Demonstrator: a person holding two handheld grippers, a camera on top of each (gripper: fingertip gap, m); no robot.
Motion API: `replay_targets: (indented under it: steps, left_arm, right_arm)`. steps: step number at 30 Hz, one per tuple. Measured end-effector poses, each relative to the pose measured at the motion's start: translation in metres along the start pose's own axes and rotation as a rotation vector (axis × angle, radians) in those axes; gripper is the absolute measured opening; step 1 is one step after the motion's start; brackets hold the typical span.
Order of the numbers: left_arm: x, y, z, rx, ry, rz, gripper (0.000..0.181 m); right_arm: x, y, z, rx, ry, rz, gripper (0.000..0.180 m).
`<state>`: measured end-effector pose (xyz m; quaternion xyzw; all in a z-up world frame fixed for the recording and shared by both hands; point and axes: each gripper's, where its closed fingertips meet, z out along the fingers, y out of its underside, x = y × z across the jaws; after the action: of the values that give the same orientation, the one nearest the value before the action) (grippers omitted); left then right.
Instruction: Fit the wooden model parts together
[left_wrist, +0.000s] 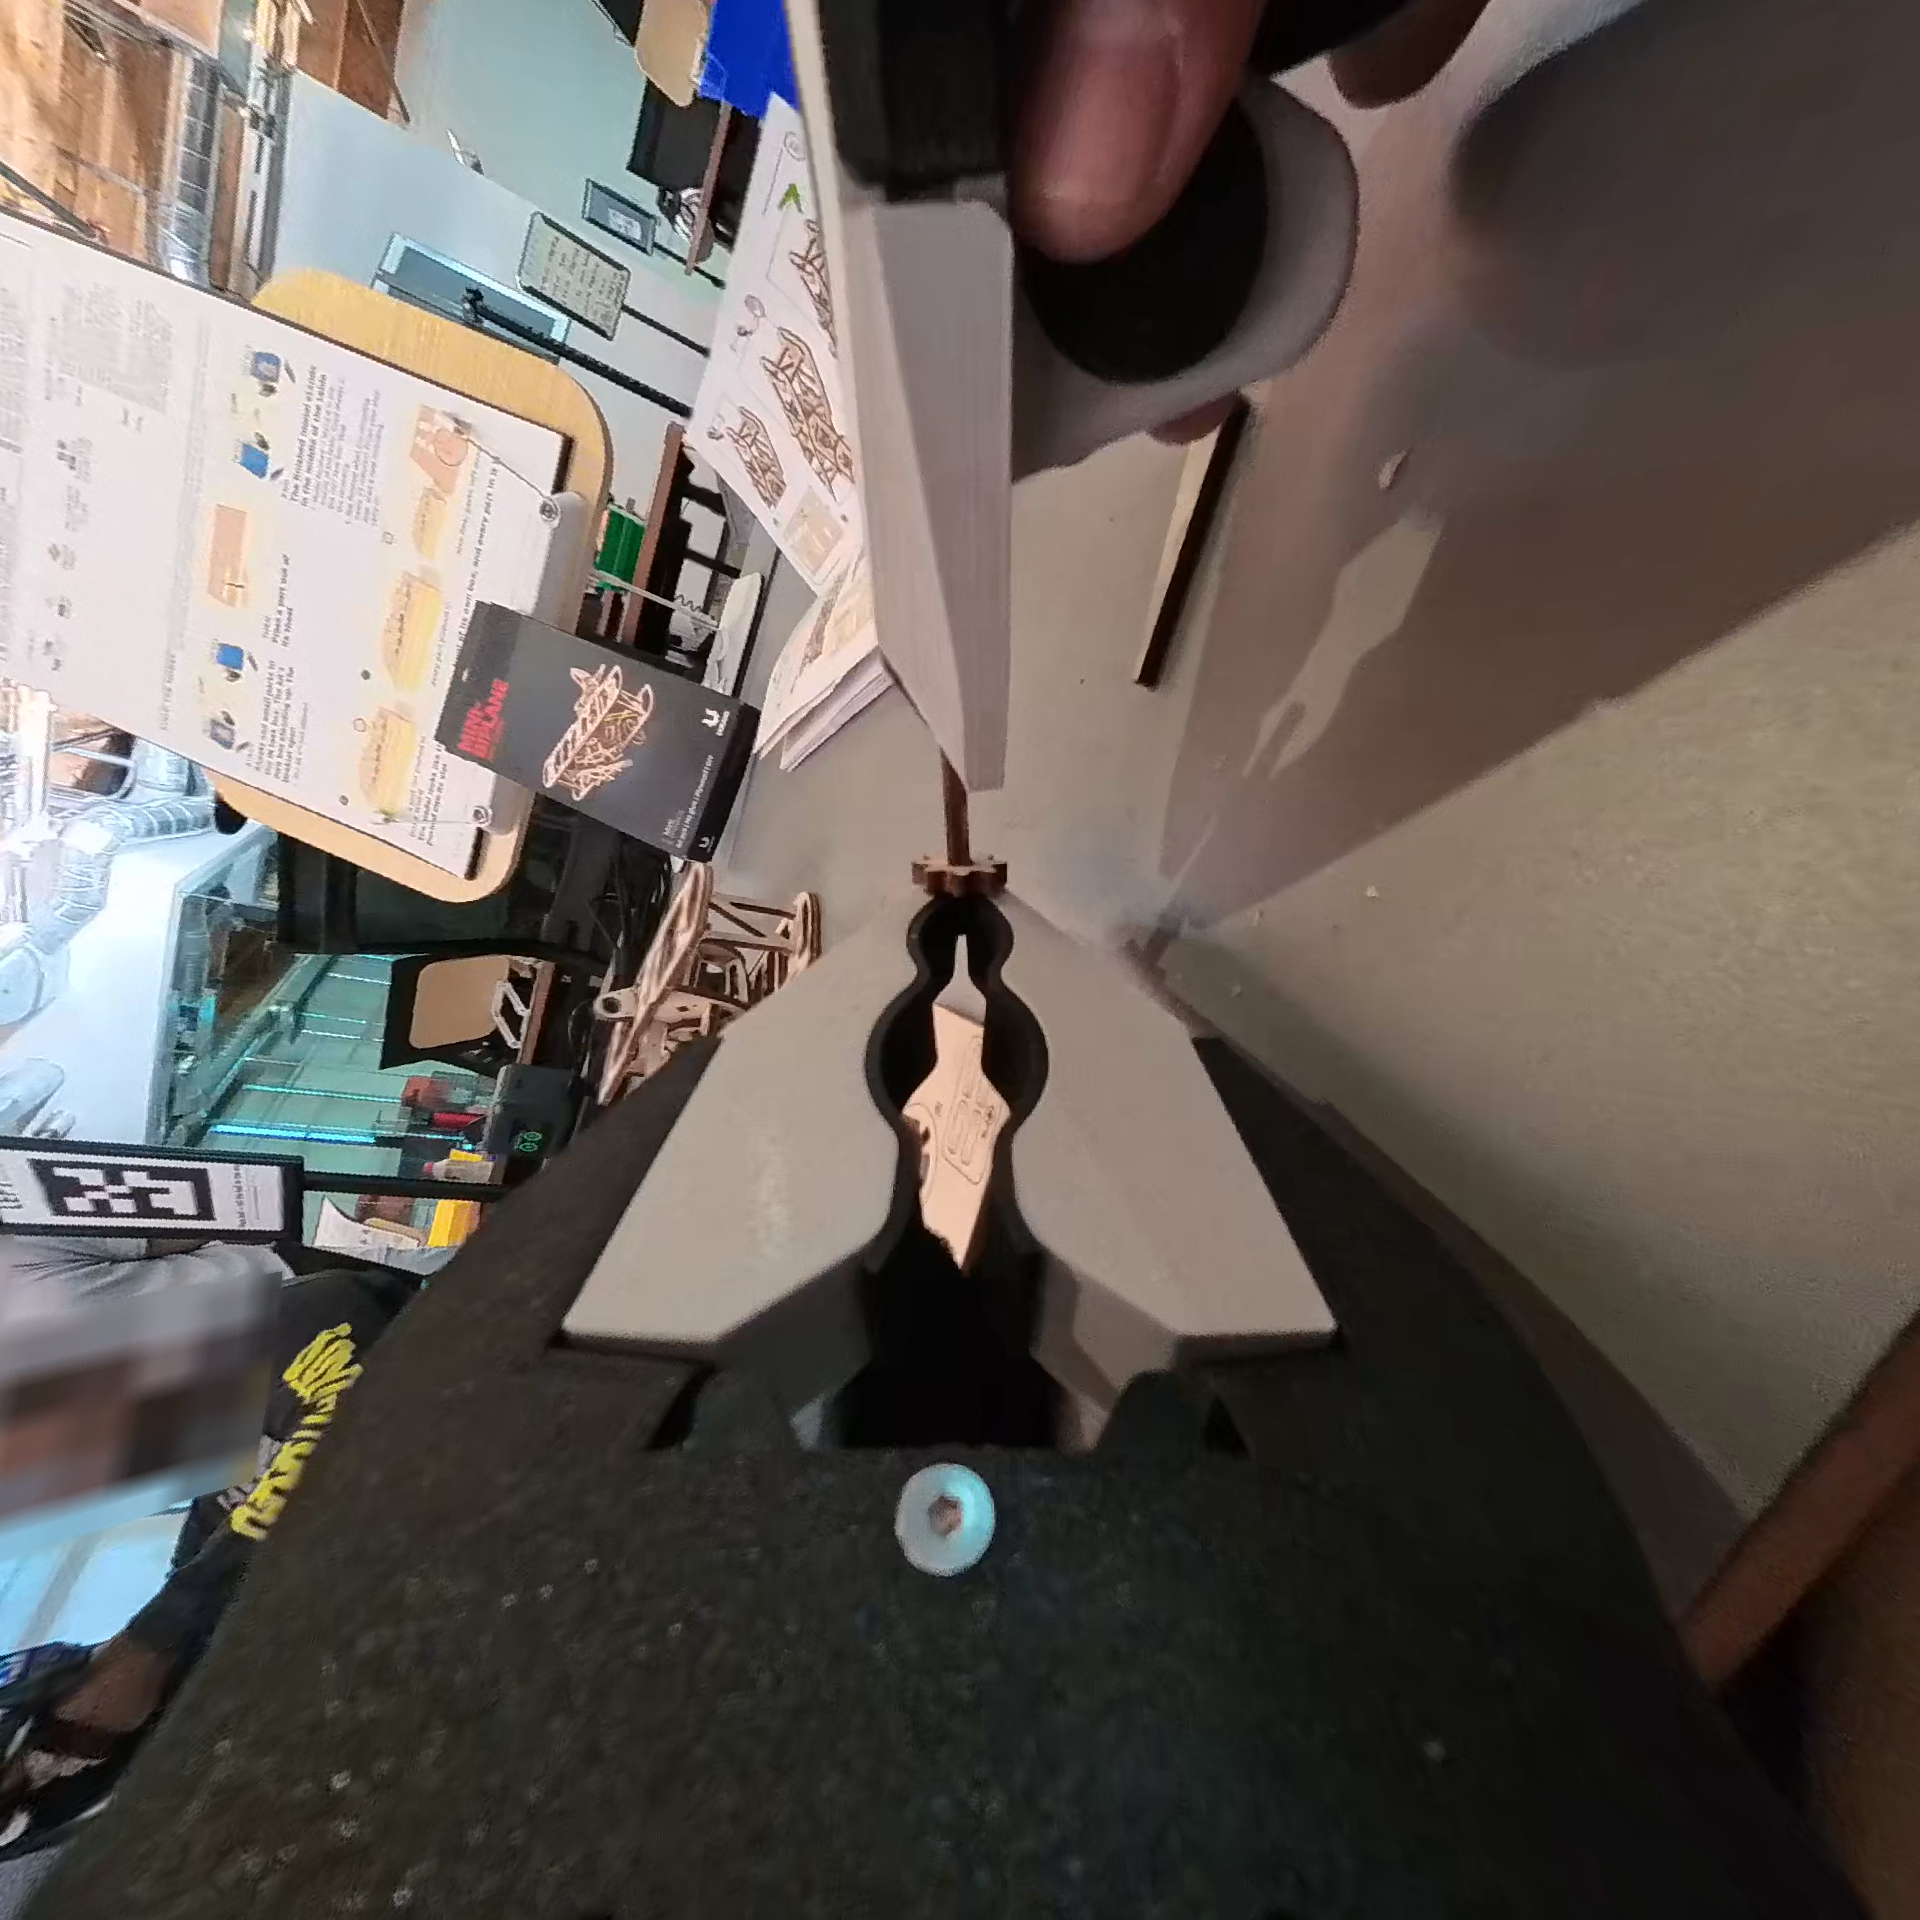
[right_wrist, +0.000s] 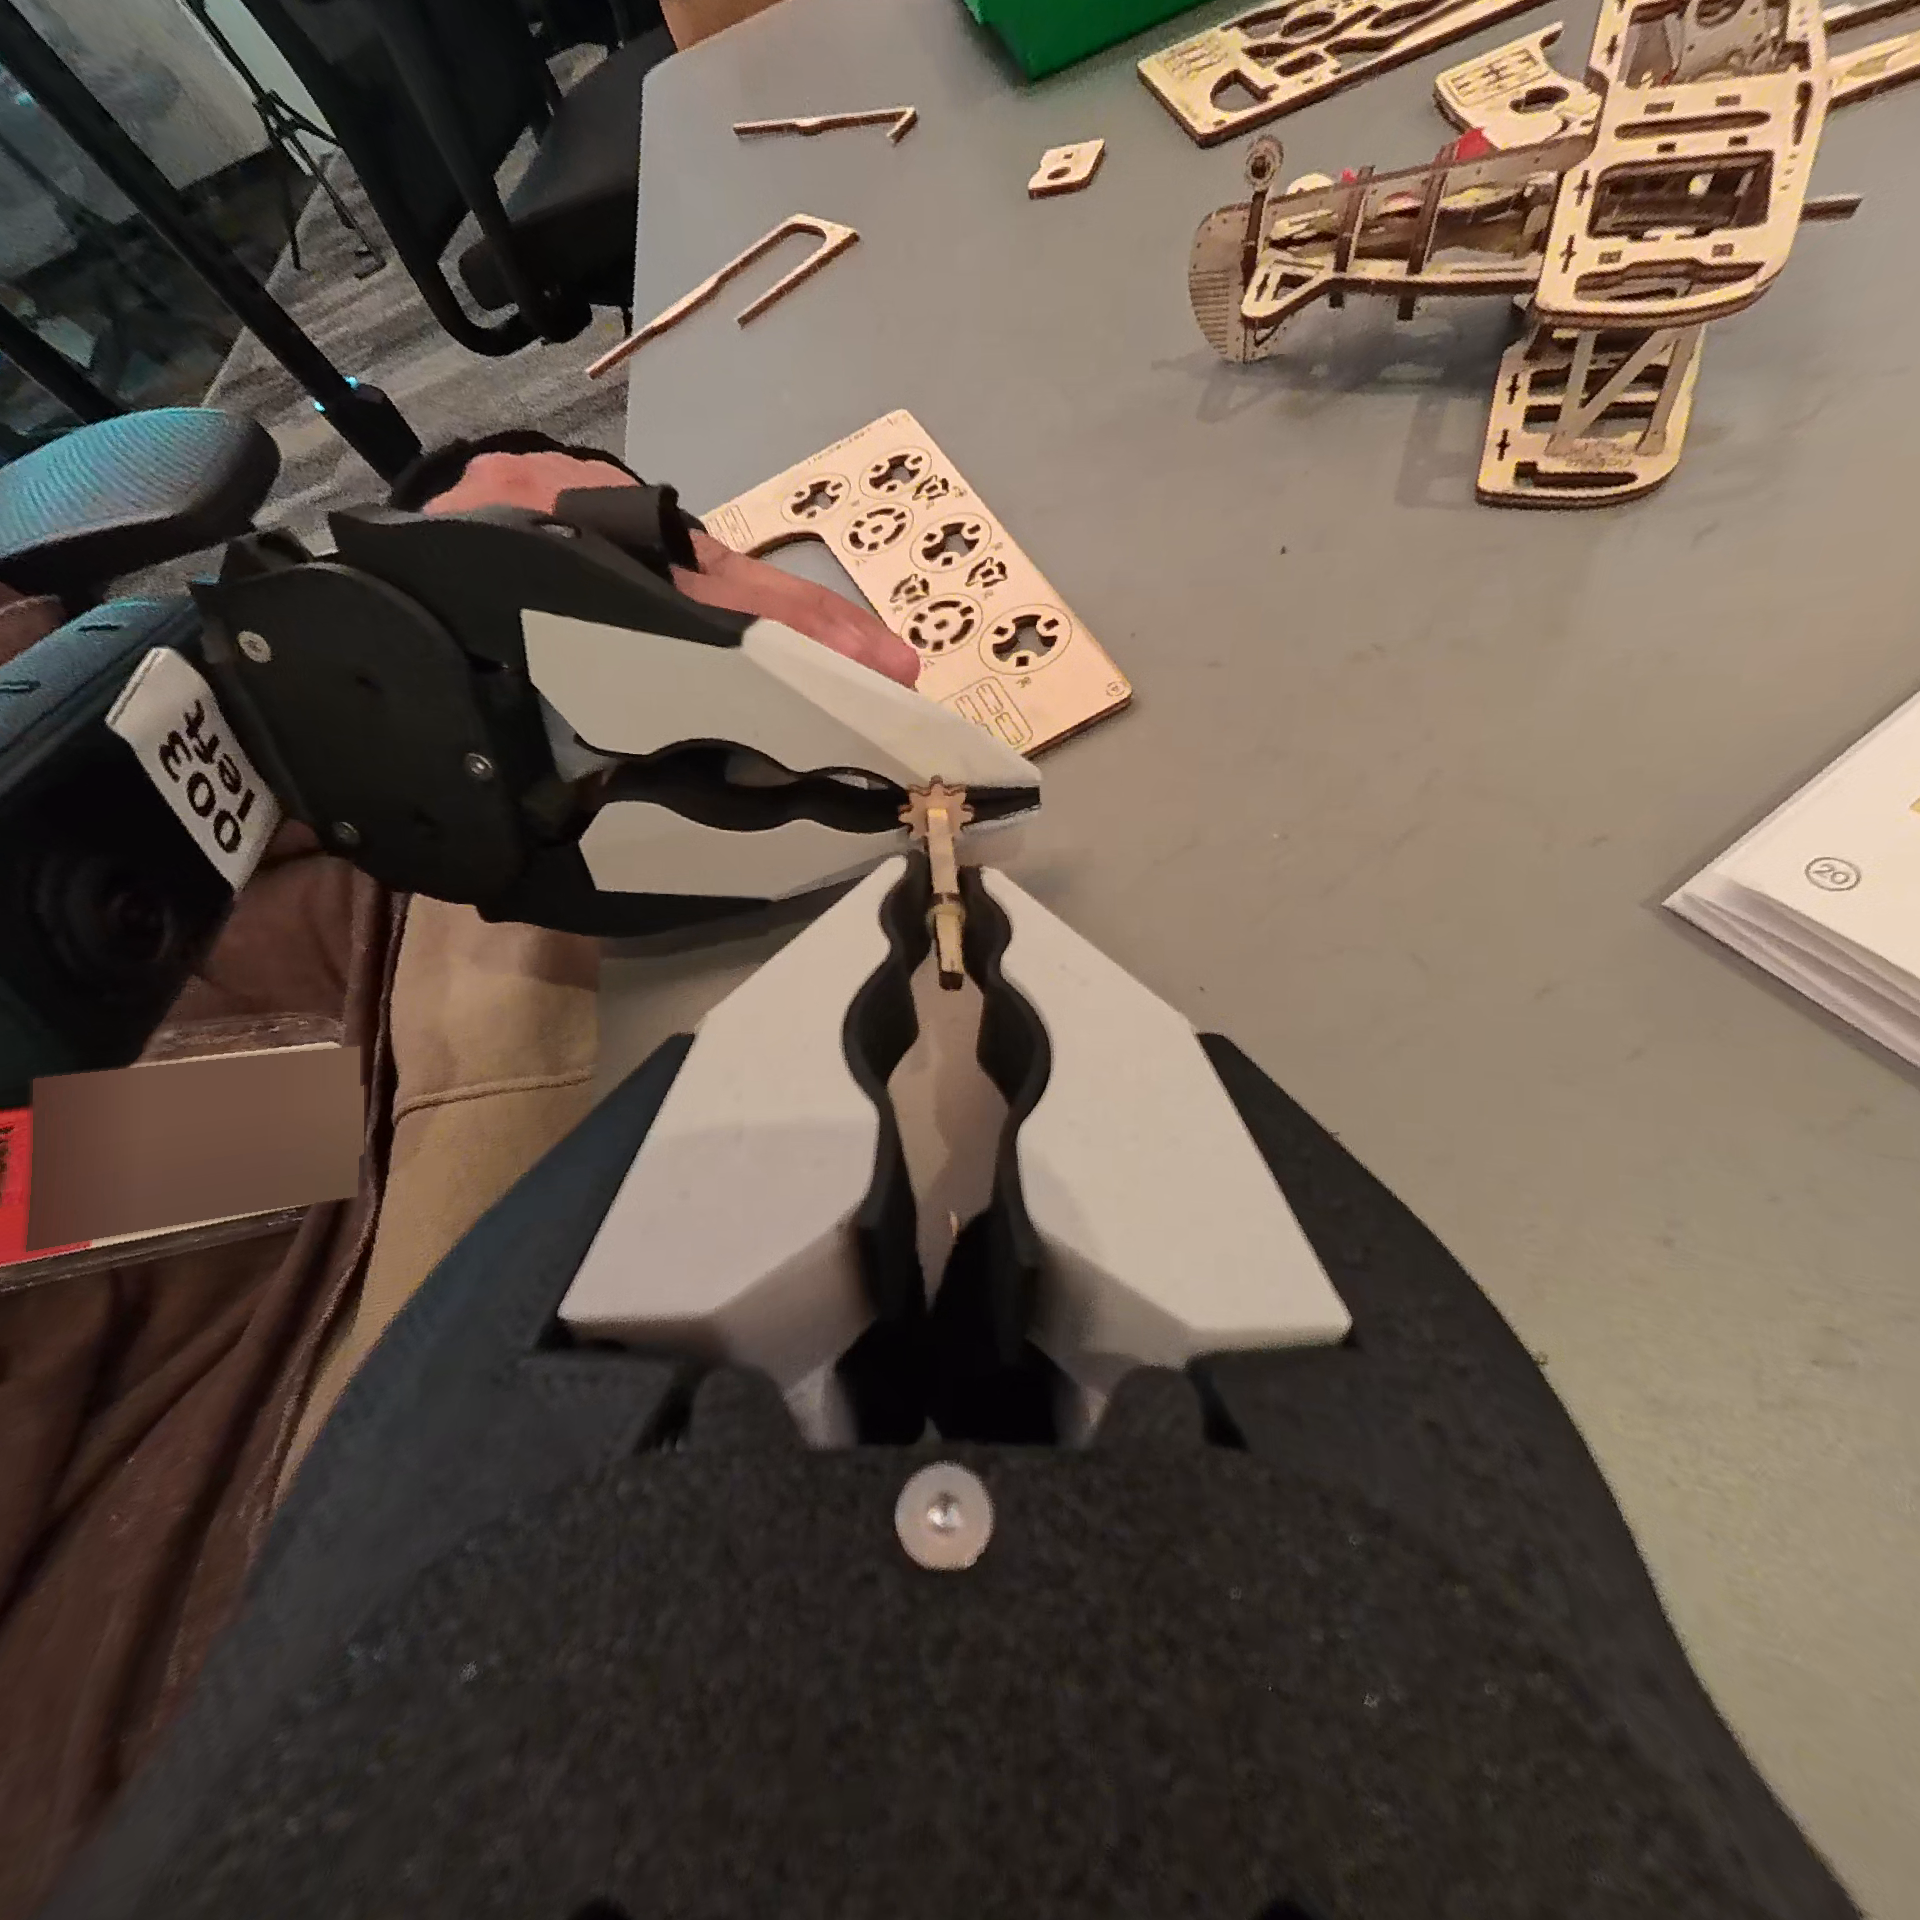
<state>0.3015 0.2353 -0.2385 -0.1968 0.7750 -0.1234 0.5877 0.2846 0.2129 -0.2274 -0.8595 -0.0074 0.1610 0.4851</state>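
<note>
Hand-held gripper (right_wrist: 940, 883) level, pinching peg (right_wrist: 943, 914)

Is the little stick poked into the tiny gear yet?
Cannot tell how far. The stick, pinched in the right gripper, meets the middle of the gear, which the left gripper pinches. The joint itself is too small.

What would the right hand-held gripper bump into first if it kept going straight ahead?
Probably the left hand-held gripper. The right hand-held gripper holds a wooden pin whose tip already meets the small wooden gear pinched in the left one, so those closed tips come first.
</note>
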Motion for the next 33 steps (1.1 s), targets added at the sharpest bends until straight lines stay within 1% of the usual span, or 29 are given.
replay_targets:
  steps: [16, 33]
  left_arm:
    - [-0.0002, -0.0029, -0.0007, 0.003, 0.008, -0.027, 0.000]
    - [0.0020, -0.0035, 0.0003, -0.007, 0.027, -0.033, 0.000]
  right_arm:
    - [-0.0009, -0.0008, -0.0014, 0.009, -0.065, 0.070, 0.004]
    - [0.0004, 0.0019, -0.0006, -0.008, -0.078, 0.098, 0.004]
